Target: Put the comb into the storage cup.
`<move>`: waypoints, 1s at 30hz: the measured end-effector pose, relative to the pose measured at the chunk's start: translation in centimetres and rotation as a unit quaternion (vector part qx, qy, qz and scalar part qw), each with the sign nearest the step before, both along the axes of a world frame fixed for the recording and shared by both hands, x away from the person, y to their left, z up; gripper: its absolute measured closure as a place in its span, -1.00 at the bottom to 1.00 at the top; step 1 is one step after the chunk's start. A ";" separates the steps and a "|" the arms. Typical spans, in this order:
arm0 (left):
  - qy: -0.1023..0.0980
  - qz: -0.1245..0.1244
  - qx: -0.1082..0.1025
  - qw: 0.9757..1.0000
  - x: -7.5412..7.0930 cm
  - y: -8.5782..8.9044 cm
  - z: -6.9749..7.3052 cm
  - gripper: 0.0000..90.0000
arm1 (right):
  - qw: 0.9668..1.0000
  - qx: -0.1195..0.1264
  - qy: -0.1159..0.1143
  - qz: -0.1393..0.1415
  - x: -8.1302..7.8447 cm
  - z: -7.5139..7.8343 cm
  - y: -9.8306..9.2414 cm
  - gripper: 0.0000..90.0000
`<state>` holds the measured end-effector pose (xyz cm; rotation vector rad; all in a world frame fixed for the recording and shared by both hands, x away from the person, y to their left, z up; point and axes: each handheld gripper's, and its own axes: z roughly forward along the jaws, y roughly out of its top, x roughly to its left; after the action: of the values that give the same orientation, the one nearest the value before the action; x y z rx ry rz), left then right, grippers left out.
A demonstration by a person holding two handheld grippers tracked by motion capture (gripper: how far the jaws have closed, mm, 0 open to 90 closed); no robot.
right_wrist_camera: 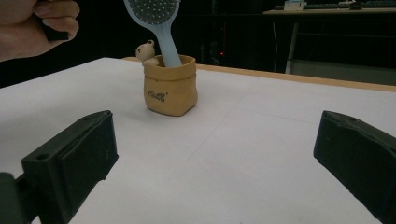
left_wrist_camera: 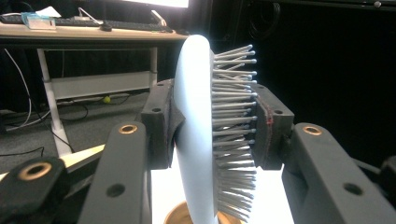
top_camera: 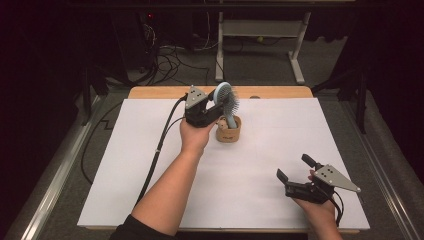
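Left tool [top_camera: 216, 107] around hairbrush [top_camera: 226, 97]

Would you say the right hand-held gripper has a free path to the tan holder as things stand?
Probably yes: the right hand-held gripper is open, with bare white tabletop between it and the holder.

A lab: paper-covered table [top_camera: 150, 165], cables [top_camera: 170, 60], desk with keyboard [left_wrist_camera: 84, 22].
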<state>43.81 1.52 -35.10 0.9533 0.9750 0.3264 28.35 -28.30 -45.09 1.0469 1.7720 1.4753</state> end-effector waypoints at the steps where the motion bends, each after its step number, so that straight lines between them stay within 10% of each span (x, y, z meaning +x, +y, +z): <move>1: 0.000 -0.001 0.001 1.000 0.0 0.0 0.0 0.28 | 1.000 0.000 0.000 0.000 0.0 0.0 0.0 -1.00; 30: 0.010 0.000 0.004 1.000 0.7 0.3 -0.6 0.11 | 1.000 0.000 0.000 -0.003 0.0 0.0 0.0 -1.00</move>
<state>44.53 1.87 -35.66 0.9651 0.9919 0.3222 28.35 -28.31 -45.13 1.0512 1.7677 1.4713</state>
